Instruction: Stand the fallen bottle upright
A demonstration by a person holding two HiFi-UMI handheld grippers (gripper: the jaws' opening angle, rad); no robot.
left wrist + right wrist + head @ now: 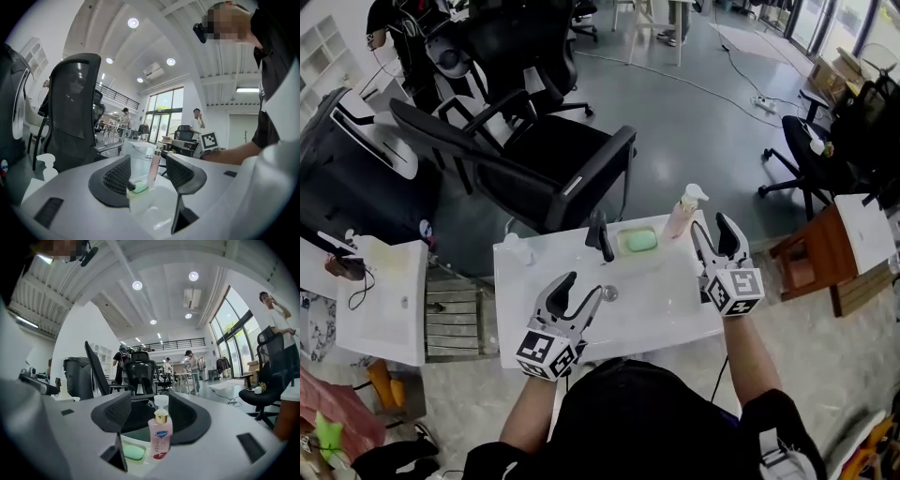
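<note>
**Two spread grippers, one bottle already upright**

Head view: the pink bottle (682, 214) stands on its base at the back of the white sink top (516, 309), pump uppermost, just right of the green soap (638, 241) and the black tap (599, 234). As the task goes, it looks done or all but done. The right gripper (712, 225) hangs near the bottle's right side, jaws spread and nothing in them. It probably sits close so it could catch the bottle if it tipped. The left gripper (584, 286) sits low at the near edge of the basin, well apart from the bottle, jaws also spread and empty. It seems parked out of the way.

Left gripper view: the left gripper (147, 173) shows a clear gap between its ribbed pads, which press on nothing. The bottle (153, 168) is seen far off through that gap, slim and vertical, with the soap (138, 188) beside it.

Right gripper view: the right gripper (150, 416) has its jaws wide, and the bottle (160, 439) is framed between them, label facing the camera, base flat on the ledge. Neither pad touches it. The soap (133, 452) lies just to its left. The bottle stands straight, so it should hold unaided.
</note>
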